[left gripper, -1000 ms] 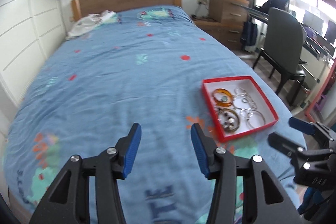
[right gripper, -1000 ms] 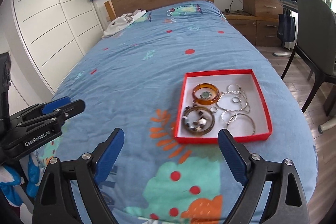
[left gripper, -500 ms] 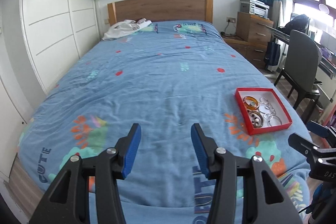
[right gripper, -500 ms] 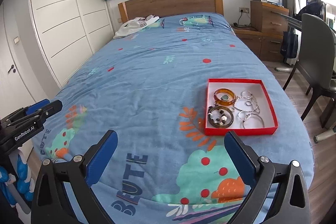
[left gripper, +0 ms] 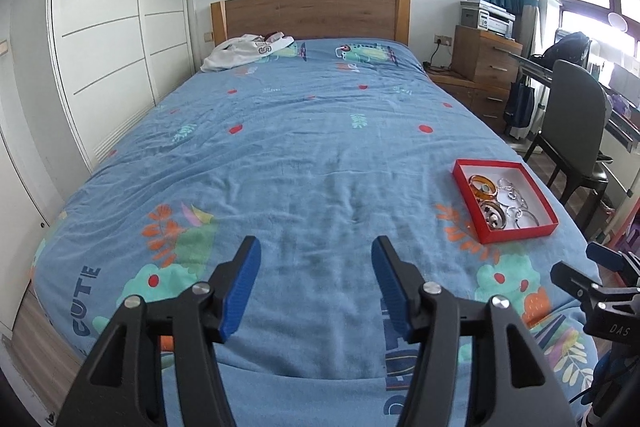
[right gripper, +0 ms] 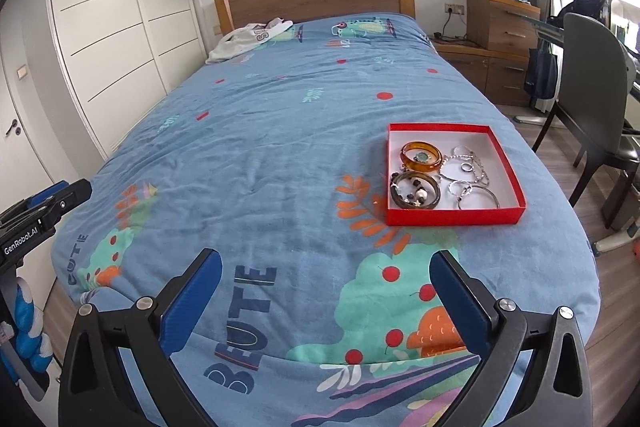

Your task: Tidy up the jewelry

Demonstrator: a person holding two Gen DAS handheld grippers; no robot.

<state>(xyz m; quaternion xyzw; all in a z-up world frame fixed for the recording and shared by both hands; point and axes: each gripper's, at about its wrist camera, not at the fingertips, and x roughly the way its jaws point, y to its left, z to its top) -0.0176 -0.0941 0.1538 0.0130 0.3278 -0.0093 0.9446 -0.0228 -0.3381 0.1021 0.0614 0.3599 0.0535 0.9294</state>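
Left gripper [left gripper: 316, 283]: jaws opening, blue pads apart with nothing between them; held over the near end of the bed [left gripper: 304, 155], well apart from the box
Right gripper [right gripper: 326, 293]: jaws spread wide with nothing between them; over the bed's foot, the box ahead and to its right
Red box [right gripper: 454, 217]: lies flat on the blue bedspread near the bed's right edge; white inside
Jewelry: amber bangle [right gripper: 422, 157] at the back left of the box; dark beaded bangle [right gripper: 415, 190] in front of it; silver chains and rings [right gripper: 470, 173] to the right; all inside the box
Chair [right gripper: 592, 75]: beside the bed, right of the box
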